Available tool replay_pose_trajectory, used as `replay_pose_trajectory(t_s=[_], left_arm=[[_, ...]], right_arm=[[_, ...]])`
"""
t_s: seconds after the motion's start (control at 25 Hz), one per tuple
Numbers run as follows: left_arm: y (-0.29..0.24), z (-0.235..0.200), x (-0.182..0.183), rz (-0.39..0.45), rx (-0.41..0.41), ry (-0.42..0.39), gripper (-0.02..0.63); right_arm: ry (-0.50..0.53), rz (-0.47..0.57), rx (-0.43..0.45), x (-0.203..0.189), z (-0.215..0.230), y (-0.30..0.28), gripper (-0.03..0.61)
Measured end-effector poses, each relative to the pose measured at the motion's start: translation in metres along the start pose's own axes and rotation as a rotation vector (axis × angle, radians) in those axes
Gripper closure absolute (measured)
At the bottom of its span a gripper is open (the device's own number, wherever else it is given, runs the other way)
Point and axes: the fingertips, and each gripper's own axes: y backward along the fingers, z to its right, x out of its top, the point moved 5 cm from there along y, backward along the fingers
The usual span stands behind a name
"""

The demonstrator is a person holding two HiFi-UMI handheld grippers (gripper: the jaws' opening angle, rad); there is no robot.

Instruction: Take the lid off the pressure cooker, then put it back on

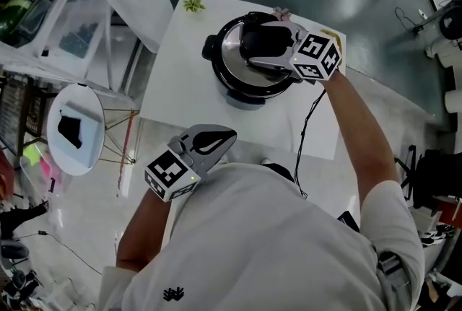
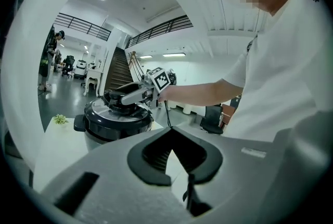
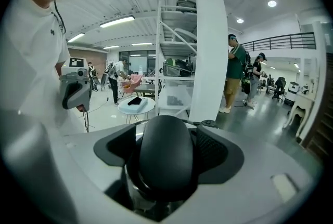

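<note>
Cooker (image 1: 244,96): was stood on the table (image 1: 173,82), far side.
Lid (image 1: 231,63): was seated on the cooker.
Handle (image 3: 165,160): was clamped by the right gripper (image 1: 253,42).
Left gripper (image 1: 215,141): was held near the torso, jaws together, nothing between them.

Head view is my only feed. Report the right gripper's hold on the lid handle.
Observer: The right gripper is shut on the lid handle, squeezing it from both sides.
Operator: Check the lid side-on.
Observer: From the left gripper view, the lid sits level on the pressure cooker, not lifted.
Operator: Report the left jaws.
Observer: The left gripper is shut, holding nothing.
</note>
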Motion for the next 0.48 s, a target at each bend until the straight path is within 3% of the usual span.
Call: replay_pose_trajectory(t_s=[0.24,0.48], left_arm=[[0.01,-0.013,-0.005,-0.018,-0.068,-0.013,0.607],[0.014,-0.022,-0.01,-0.013,-0.091,-0.008,0.607]], right_arm=[[0.02,-0.041,-0.062,-0.003,0.003,-0.006,0.253],[0.041,-0.041,-0.061,-0.004,0.001,-0.006,0.264]])
